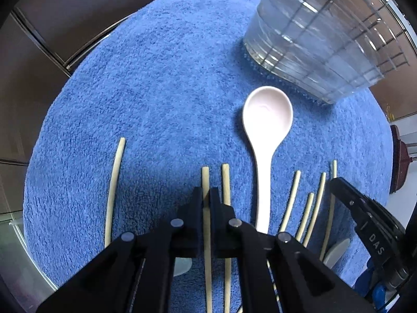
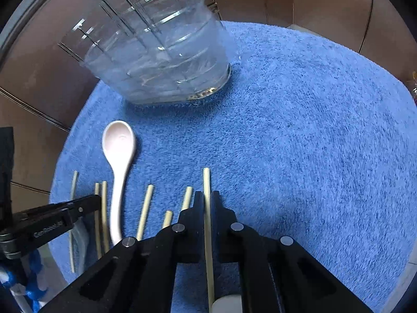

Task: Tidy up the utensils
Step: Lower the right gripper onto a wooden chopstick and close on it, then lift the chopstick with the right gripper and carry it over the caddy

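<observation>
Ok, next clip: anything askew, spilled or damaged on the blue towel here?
Nothing spilled or broken. The chopsticks lie loose and unpaired, tips uneven, either side of the white spoon. The clear holder stands upright. Left gripper and right gripper are each shut on one chopstick.

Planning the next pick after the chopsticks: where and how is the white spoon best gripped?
Grip the spoon on its narrow handle, coming from above with the fingers either side. It lies flat on the towel, bowl up, and the handle is slimmer than the bowl.
</observation>
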A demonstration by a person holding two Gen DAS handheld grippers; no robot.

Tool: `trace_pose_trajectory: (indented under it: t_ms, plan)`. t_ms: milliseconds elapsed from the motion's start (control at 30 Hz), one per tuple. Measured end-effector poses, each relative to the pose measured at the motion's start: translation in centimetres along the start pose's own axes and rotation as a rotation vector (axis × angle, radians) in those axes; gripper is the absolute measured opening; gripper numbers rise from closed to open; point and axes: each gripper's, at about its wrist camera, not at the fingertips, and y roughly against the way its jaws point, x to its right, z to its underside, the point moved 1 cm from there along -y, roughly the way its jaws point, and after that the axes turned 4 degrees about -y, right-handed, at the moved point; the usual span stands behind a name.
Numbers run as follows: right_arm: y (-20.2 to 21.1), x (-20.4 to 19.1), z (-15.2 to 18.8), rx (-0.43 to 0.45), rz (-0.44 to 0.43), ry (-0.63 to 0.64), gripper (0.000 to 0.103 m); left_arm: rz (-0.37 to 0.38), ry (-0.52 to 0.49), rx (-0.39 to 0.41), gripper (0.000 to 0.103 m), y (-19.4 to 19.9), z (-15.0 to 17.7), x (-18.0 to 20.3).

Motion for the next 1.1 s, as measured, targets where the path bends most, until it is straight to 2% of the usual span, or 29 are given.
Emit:
trace_pose_trajectory:
  t_ms: [233,367,533,700,900,1100]
  plan:
    - [4.9,-0.4,1.9,0.105,-0.105,0.016,0.006,0.012,-0.010,0.128,0.005,4.7,2.2,0.1]
    - [8.7,-1.2,3.3,0.199,-0.186,0.036,0.006,0.053,-0.021,0.228,0.005,8.5,4.4,-0.8]
    - [13.8,-2.1,5.1,0.335,-0.237,0.103,0.006,0.156,-0.015,0.392,0.005,13.1,5.9,-3.6]
    - [18.4,-4.1,6.6,0.471,-0.266,0.166,0.006,0.194,-0.005,0.577,0.005,18.0,7.8,-4.1]
    - [23.5,-6.5,5.1,0.659,-0.305,0.245,0.006,0.224,0.019,0.746,0.005,22.9,7.0,-4.6]
    - [26.1,-8.9,0.9,0.837,-0.317,0.290,0.006,0.239,0.044,0.919,0.005,27.2,3.7,-4.1]
